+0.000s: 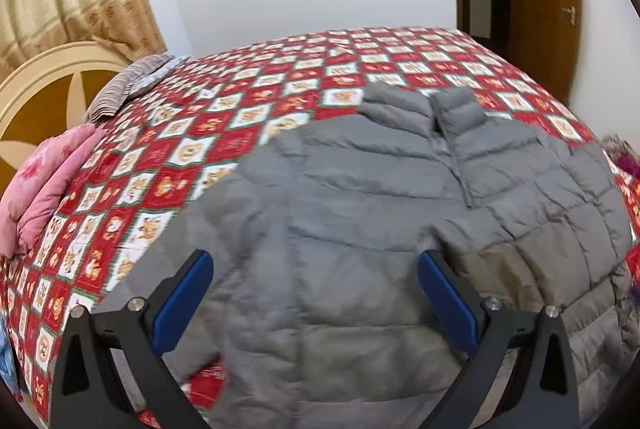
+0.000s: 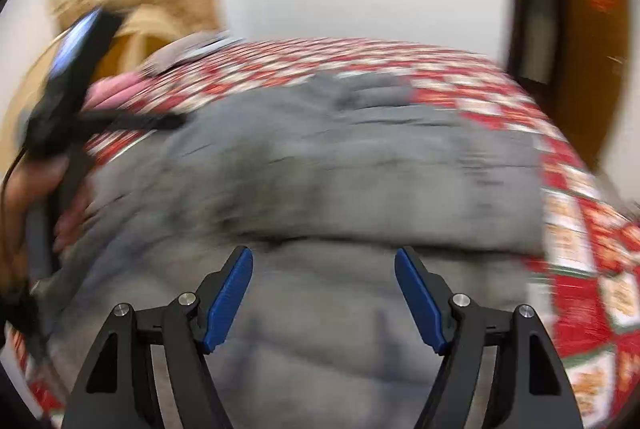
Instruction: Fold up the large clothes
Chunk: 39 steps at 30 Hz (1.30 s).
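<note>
A grey quilted puffer jacket (image 1: 360,209) lies spread on the bed, collar toward the far side, its right sleeve folded across the body. My left gripper (image 1: 316,261) is open and empty, hovering over the jacket's lower left part. The jacket also fills the blurred right wrist view (image 2: 340,169). My right gripper (image 2: 324,261) is open and empty above the jacket's lower part. The left gripper and the hand that holds it (image 2: 60,109) show at the left of the right wrist view.
The bed carries a red and white checked cover (image 1: 240,101). A pink quilt (image 1: 44,185) and a striped pillow (image 1: 120,85) lie at the head end by the headboard (image 1: 48,85). A wooden door (image 1: 540,1) stands at the far right.
</note>
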Available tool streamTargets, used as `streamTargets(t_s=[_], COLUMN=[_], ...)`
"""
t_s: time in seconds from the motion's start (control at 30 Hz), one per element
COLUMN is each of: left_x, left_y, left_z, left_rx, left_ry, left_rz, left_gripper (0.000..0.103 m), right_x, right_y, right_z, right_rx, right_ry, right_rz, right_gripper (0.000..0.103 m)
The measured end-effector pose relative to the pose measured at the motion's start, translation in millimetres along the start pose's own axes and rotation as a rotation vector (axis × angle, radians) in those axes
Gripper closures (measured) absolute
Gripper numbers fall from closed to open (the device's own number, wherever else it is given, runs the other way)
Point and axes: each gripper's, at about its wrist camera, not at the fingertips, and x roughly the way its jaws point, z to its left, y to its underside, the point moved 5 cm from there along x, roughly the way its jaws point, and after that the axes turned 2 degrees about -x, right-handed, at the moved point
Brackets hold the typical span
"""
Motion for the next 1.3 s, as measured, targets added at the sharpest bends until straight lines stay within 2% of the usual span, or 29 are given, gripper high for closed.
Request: streamTargets(t_s=[0.03,0.13,0.2,0.27,0.37,0.43,0.47,0.53,0.6,0.73,0.83,0.87,0.9,0.97,1.03,1.07,1.1,1.17,1.23,1.3], left_x=[5,15,27,39,48,49,46,34,24,2,7,15,28,56,72,75,75,76,75,71], left_y=[3,11,20,30,42,46,46,38,27,-6,-13,-11,-6,10,23,27,29,28,26,24], left_z=[-8,-17,-11,3,25,35,40,45,42,22,0,-9,-15,-19,-14,-9,-4,1,4,7], left_rx=[0.019,0.082,0.105,0.101,0.078,0.054,0.029,-0.006,-0.024,-0.029,0.017,0.05,0.089,0.15,0.134,0.108,0.084,0.056,0.023,-0.023], left_ry=[-0.01,-0.099,-0.154,-0.186,-0.201,-0.188,-0.173,-0.157,-0.14,-0.109,-0.114,-0.127,-0.171,-0.245,-0.237,-0.221,-0.206,-0.191,-0.177,-0.157], left_rz=[0.006,-0.009,0.016,0.061,0.109,0.133,0.136,0.105,0.07,-0.029,-0.038,-0.022,-0.009,0.049,0.091,0.093,0.089,0.091,0.091,0.075], left_gripper=[0.0,0.0,0.0,0.0,0.0,0.0,0.0,0.0,0.0,0.0,0.0,0.0,0.0,0.0,0.0,0.0,0.0,0.0,0.0,0.0], right_x=[0,1,8,24,54,69,75,83,90,98,97,94,87,67,50,43,39,44,61,81], right_y=[-5,-14,-17,-20,-21,-20,-19,-14,-10,-2,-2,-3,-4,-13,-24,-30,-37,-47,-52,-53], right_z=[-21,-115,-152,-166,-150,-120,-101,-76,-61,-49,-58,-61,-66,-75,-89,-98,-109,-127,-142,-139], right_rx=[0.051,0.338,0.415,0.417,0.34,0.216,0.125,0.026,-0.015,-0.113,-0.075,-0.055,-0.025,0.065,0.145,0.181,0.221,0.289,0.346,0.332], right_ry=[0.044,0.205,0.269,0.254,0.163,0.115,0.122,0.124,0.106,0.131,0.126,0.121,0.108,0.052,0.028,0.047,0.081,0.127,0.168,0.158], right_rz=[-0.01,-0.058,-0.079,-0.06,0.01,0.057,0.075,0.091,0.11,0.141,0.143,0.136,0.118,0.051,-0.02,-0.05,-0.077,-0.084,-0.064,-0.036], right_gripper=[0.031,0.031,0.032,0.032,0.032,0.032,0.032,0.032,0.032,0.032,0.032,0.032,0.032,0.032,0.032,0.033,0.035,0.06,0.067,0.067])
